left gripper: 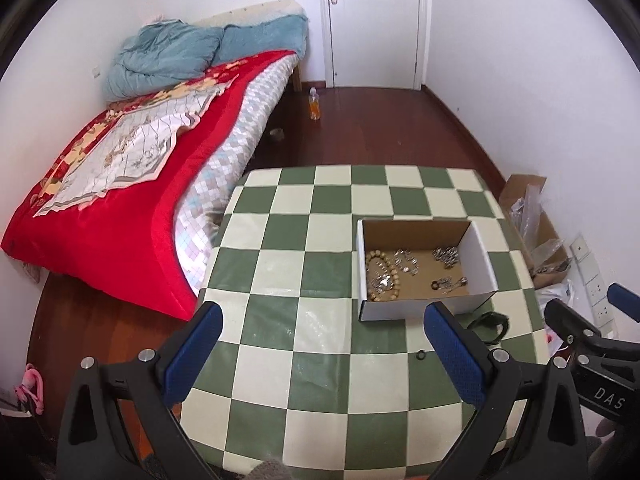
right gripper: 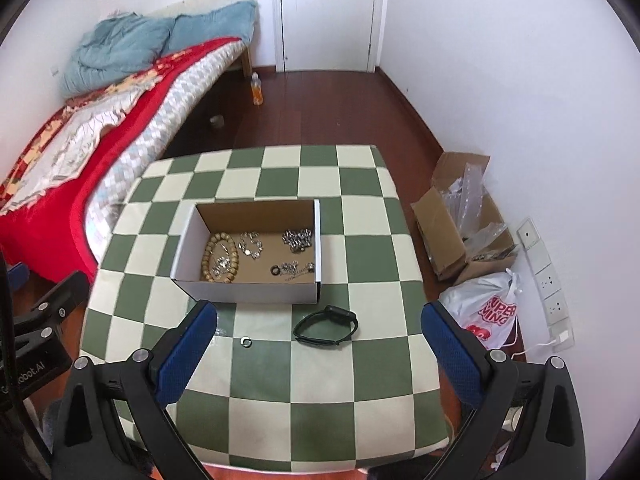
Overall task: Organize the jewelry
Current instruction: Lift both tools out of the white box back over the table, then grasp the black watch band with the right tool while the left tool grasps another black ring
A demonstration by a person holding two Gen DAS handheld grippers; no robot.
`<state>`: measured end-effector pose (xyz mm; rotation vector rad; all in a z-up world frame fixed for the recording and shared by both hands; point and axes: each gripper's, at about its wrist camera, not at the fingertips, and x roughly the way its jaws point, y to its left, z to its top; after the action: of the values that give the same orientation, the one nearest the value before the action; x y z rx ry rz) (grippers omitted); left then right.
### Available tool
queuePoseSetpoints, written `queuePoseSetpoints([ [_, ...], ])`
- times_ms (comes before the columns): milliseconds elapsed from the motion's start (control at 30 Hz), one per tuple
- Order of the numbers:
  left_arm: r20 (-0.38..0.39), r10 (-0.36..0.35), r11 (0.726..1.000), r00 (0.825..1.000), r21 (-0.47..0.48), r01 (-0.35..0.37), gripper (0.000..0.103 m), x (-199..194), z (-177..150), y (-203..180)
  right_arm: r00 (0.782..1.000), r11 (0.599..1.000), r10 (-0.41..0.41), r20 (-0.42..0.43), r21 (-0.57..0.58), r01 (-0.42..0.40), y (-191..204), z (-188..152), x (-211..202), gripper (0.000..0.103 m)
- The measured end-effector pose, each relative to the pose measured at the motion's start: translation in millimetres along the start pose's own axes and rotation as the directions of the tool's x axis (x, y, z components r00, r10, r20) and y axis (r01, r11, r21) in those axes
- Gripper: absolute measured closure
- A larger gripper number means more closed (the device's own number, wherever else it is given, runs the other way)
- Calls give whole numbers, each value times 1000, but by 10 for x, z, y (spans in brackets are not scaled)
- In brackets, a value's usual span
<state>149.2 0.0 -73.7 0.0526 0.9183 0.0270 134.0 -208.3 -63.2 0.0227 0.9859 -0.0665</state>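
two pieces left outside the box, both claws idle

near edge of the counter (right gripper: 256, 420): right claw (right gripper: 319, 346) hangs above the checked cloth, fingers spread wide, nothing between them. left claw (left gripper: 323, 350) likewise wide and empty, off to the left side. both are held back from the work, probably so the cameras take in the whole spread before a pick.

just past the right claw, near the middle of the counter: a small dark ring (right gripper: 244, 341) flat on the cloth, and to its right a black wristband (right gripper: 325, 325) lying on its side in a loop. the two are near each other but apart. these look like the remaining strays, left close to the box front for a short carry.

beyond them, toward the far half: open cardboard box (right gripper: 248, 292), white outside, brown inside. in it, a wooden bead bracelet (right gripper: 221, 256) at the left wall with silver bits inside its loop, a silver chain cluster (right gripper: 251, 245) mid-floor, a heap of silver pieces (right gripper: 297, 239) in the far right corner, a black ring and small metal items (right gripper: 292, 269) along the near right. kinds seem grouped apart to keep them from tangling.

my read: sorting mostly done; the ring, thin and flat, will want a careful pinch.
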Motion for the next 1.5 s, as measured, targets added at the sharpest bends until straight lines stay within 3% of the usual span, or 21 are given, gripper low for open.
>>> queuePoseSetpoints([
  [233, 76, 64, 998, 995, 5, -64, 0, -236, 10, -91, 998, 997, 59, 31, 45, -61, -93, -46, -188, 0],
  [400, 59, 98, 995, 993, 6, -98, 0, -54, -87, -150, 998, 990, 49, -42, 136, -43, -436, -179, 133, 0],
  [467, 31, 108, 994, 994, 3, -108, 0, 110, -154, -170, 996, 984, 56, -71, 173, -43, -599, -248, 316, 6],
  [533, -5, 105, 994, 994, 4, -105, 0, 263, -224, -192, 991, 979, 57, -120, 200, -32, -744, -320, 551, 29],
  [567, -22, 107, 994, 994, 8, -107, 0, 342, -262, -215, 986, 975, 70, -149, 218, -37, -814, -363, 695, 31],
  [733, -124, 135, 990, 983, 54, -129, 0, 786, -474, -344, 957, 952, 151, -248, 299, -73, -961, -557, 1337, 31],
  [967, -243, 112, 993, 964, 67, -99, 0, 1208, -634, -467, 942, 949, 157, -296, 311, -60, -816, -608, 1955, 34],
  [1067, -265, 105, 993, 959, 82, -86, 1, 1312, -660, -542, 950, 967, 117, -290, 251, -42, -692, -570, 2051, 55],
  [1100, -275, 99, 993, 956, 89, -77, 1, 1349, -676, -578, 947, 970, 116, -300, 239, -43, -661, -560, 2081, 74],
  [1133, -288, 87, 993, 954, 98, -61, 1, 1389, -694, -624, 949, 972, 110, -295, 231, -41, -650, -553, 2085, 85],
  [1200, -300, 76, 992, 951, 115, -42, 1, 1440, -724, -711, 949, 974, 116, -294, 221, -50, -647, -543, 2096, 94],
  [1267, -318, 63, 991, 946, 135, -21, 1, 1504, -762, -815, 953, 977, 104, -286, 210, -44, -699, -555, 2056, 99],
  [1500, -354, 30, 985, 935, 168, 32, 1, 1684, -831, -1090, 951, 965, 103, -291, 259, -25, -1045, -684, 1885, 99],
])
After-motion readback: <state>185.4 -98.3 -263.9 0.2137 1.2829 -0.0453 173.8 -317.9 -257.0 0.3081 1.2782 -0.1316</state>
